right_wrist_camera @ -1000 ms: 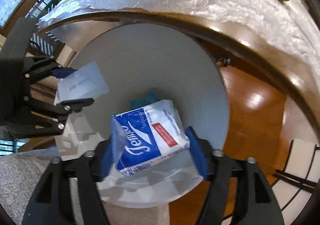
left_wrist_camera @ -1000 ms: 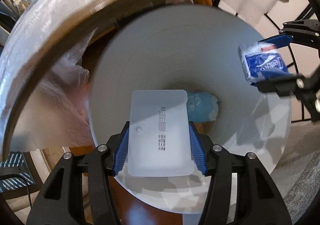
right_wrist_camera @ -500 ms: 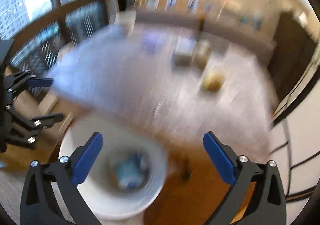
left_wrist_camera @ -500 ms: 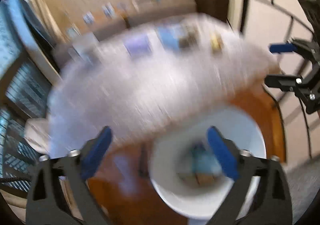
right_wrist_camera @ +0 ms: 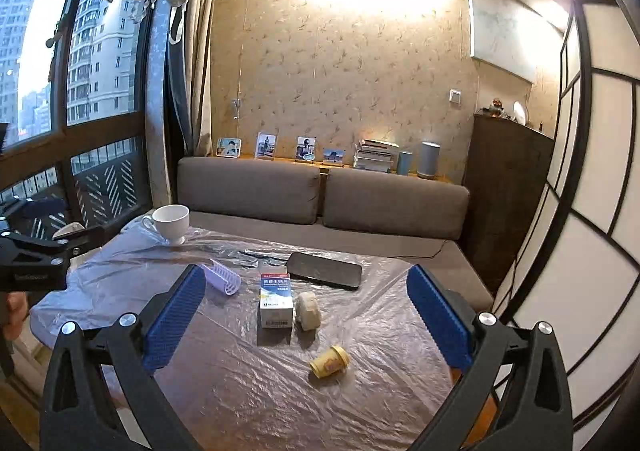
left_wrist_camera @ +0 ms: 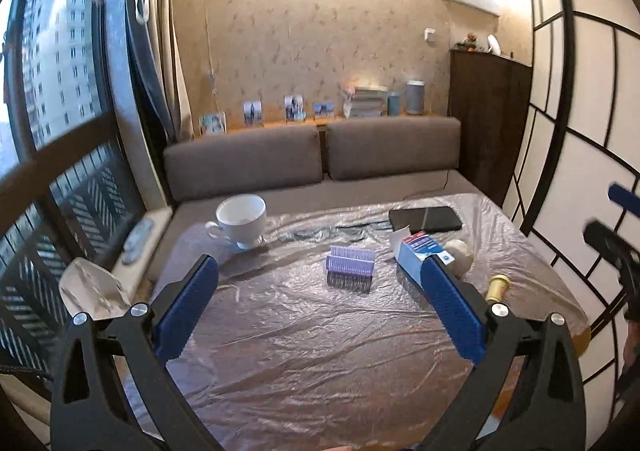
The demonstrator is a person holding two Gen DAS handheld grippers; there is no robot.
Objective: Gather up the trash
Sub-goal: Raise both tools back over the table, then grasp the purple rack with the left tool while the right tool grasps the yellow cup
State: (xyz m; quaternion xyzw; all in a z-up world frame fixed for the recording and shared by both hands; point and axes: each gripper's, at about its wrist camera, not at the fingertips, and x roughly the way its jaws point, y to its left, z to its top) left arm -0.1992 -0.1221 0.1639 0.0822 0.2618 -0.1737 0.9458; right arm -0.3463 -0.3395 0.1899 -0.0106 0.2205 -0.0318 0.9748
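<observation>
Both the left claw (left_wrist_camera: 320,307) and the right claw (right_wrist_camera: 306,315) hang wide open and empty above the plastic-covered counter (right_wrist_camera: 248,391). Mid-counter stands a medicine box (right_wrist_camera: 275,301), touching a crumpled wad (right_wrist_camera: 307,311); a small yellow cup (right_wrist_camera: 330,361) lies toward the near edge, and a lilac ribbed piece (right_wrist_camera: 222,278) left of the box.

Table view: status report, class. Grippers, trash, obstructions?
Left gripper and right gripper open, empty. Yellow cup, crumpled wad, carton on table. Nothing blocking.

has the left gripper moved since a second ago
Yes. The left gripper has risen: it was down in the white bin's mouth holding a card, and now, jaws just opened and empty, it looks across the plastic-covered table toward the sofa.
</observation>
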